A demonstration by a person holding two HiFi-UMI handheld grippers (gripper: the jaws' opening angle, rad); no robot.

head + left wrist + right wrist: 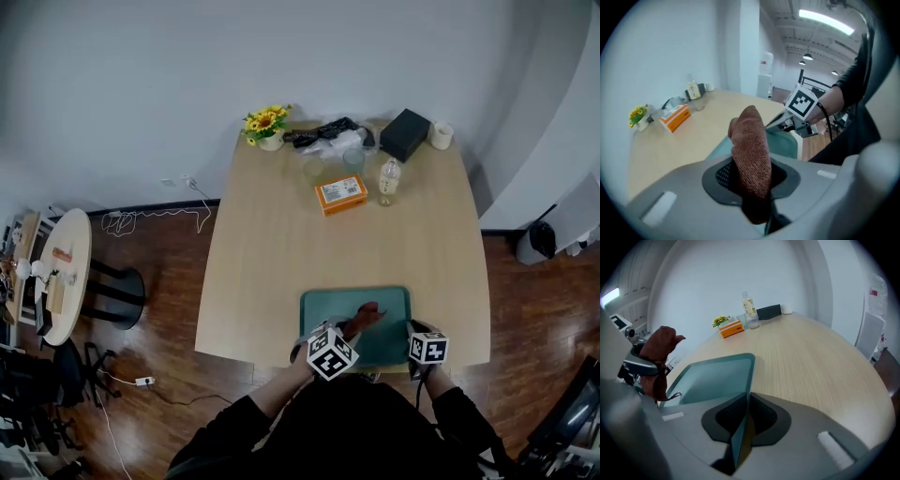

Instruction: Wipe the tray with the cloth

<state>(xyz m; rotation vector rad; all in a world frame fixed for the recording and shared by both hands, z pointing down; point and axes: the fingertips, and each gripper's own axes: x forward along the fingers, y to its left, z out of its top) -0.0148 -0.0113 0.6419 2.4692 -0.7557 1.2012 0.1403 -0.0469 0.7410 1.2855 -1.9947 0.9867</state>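
Here: clamps a rust-brown knitted cloth [751, 154] in the left gripper [349, 328], jaws drawn narrow on the bunched fabric, one end poking up past them, the rest hanging below. Holds it over the near part of a teal rectangular plastic tray [323, 305]. Pinches the tray's near right rim in the right gripper [742, 423], jaws almost together on the thin edge. Finds the tray at the front edge of a pale wooden table [281, 253]. Leaves, well apart at the far end, an orange box [340, 194], a clear bottle [389, 180] and a small pot of sunflowers [267, 125].
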